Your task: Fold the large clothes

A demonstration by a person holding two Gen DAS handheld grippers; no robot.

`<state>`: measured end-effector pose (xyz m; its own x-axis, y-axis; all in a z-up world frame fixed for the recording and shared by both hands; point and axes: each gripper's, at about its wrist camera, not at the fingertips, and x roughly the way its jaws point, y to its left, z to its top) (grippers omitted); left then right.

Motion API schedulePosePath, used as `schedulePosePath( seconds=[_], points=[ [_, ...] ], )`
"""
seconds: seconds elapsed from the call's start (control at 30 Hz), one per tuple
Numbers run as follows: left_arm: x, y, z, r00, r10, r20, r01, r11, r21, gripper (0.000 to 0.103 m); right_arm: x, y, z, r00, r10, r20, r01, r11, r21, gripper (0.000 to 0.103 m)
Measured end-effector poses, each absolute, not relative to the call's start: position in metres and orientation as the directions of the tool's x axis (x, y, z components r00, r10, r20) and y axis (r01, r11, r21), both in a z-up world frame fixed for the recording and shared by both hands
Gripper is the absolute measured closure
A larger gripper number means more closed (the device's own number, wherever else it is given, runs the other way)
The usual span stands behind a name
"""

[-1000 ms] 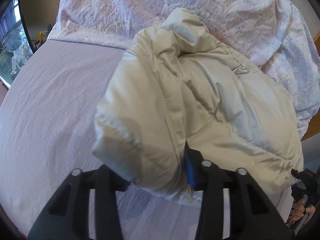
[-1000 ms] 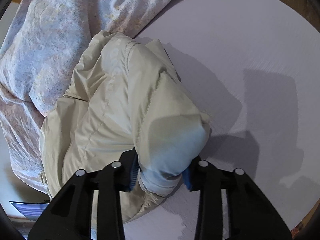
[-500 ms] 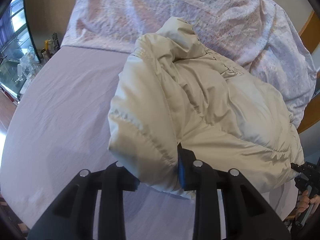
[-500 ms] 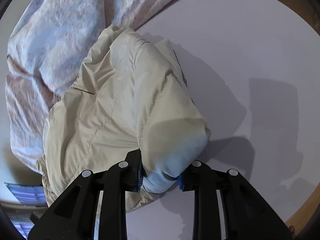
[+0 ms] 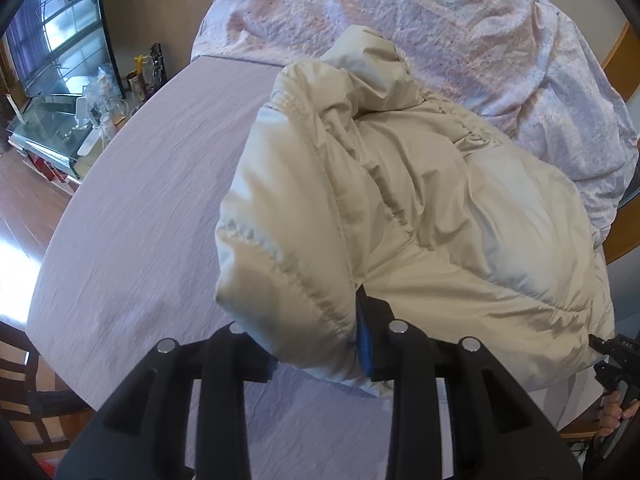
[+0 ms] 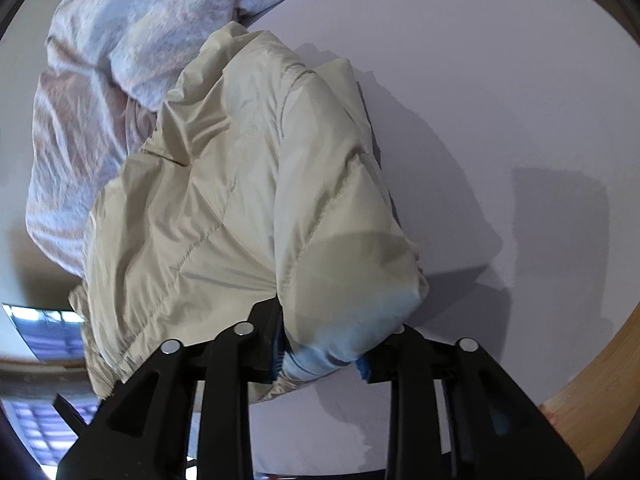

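Note:
A cream puffer jacket (image 5: 420, 208) hangs bunched above a lilac bed sheet (image 5: 140, 200). My left gripper (image 5: 308, 344) is shut on a thick fold of its near edge; the fabric bulges between the blue-padded fingers and hides the left fingertip. In the right wrist view the same jacket (image 6: 240, 200) is lifted off the sheet (image 6: 500, 120), and my right gripper (image 6: 324, 352) is shut on another padded fold of it. The jacket's far end rests against the duvet.
A crumpled floral duvet (image 5: 440, 20) lies at the head of the bed, also in the right wrist view (image 6: 120, 40). A glass table with bottles (image 5: 80, 120) stands left of the bed. The wooden bed frame (image 6: 592, 392) shows at lower right. A dark chair (image 5: 24, 392) is at lower left.
Both grippers have risen and pulled back with the jacket, lifting more of it off the sheet. More of the room and bed edge shows around it. Both grips are unchanged.

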<state>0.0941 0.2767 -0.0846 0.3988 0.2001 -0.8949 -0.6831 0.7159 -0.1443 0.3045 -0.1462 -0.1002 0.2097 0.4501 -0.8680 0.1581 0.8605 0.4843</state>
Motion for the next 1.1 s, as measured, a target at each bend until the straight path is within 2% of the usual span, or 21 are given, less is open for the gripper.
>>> schedulePosePath(
  seconds=[0.03,0.1,0.17,0.2,0.33,0.43,0.53,0.67,0.8,0.9,1.1],
  points=[
    [0.094,0.276,-0.085,0.392,0.209,-0.896,-0.691,0.709,-0.137,0.068,0.299,-0.152,-0.100,0.209,0.442,-0.873,0.150,0.867,0.475,0.066],
    [0.094,0.275,-0.084,0.379,0.227,-0.897,-0.703,0.701,-0.120,0.062,0.295,-0.156,-0.096,0.207,0.410,-0.889,0.143,0.886,0.442,0.047],
    [0.094,0.274,-0.084,0.370,0.236,-0.899,-0.705,0.701,-0.106,0.058,0.297,-0.156,-0.089,0.227,0.348,-0.910,0.130,0.915,0.382,0.040],
    [0.094,0.274,-0.085,0.366,0.238,-0.899,-0.706,0.701,-0.102,0.053,0.295,-0.160,-0.085,0.242,0.329,-0.913,0.120,0.923,0.365,0.038],
    [0.092,0.277,-0.085,0.354,0.237,-0.905,-0.717,0.690,-0.100,0.037,0.295,-0.168,-0.067,0.305,0.251,-0.919,0.110,0.949,0.296,0.038],
    [0.091,0.279,-0.085,0.361,0.224,-0.905,-0.718,0.686,-0.116,0.031,0.301,-0.169,-0.046,0.382,0.178,-0.907,0.109,0.966,0.236,0.038],
    [0.093,0.280,-0.084,0.369,0.214,-0.904,-0.715,0.687,-0.129,0.028,0.308,-0.159,-0.028,0.449,0.155,-0.880,0.063,0.977,0.204,0.038],
    [0.095,0.281,-0.086,0.371,0.205,-0.906,-0.718,0.682,-0.140,0.028,0.321,-0.110,-0.016,0.459,0.255,-0.851,-0.082,0.966,0.245,0.038],
    [0.096,0.281,-0.088,0.375,0.198,-0.906,-0.722,0.675,-0.152,0.027,0.317,-0.045,-0.017,0.396,0.359,-0.845,-0.265,0.926,0.269,0.038],
    [0.097,0.282,-0.089,0.379,0.195,-0.905,-0.725,0.670,-0.159,0.027,0.309,-0.011,-0.022,0.352,0.385,-0.853,-0.352,0.899,0.261,0.038],
    [0.095,0.285,-0.090,0.383,0.194,-0.903,-0.730,0.663,-0.167,0.027,0.305,0.027,-0.038,0.305,0.372,-0.877,-0.409,0.882,0.232,0.039]
  ],
)
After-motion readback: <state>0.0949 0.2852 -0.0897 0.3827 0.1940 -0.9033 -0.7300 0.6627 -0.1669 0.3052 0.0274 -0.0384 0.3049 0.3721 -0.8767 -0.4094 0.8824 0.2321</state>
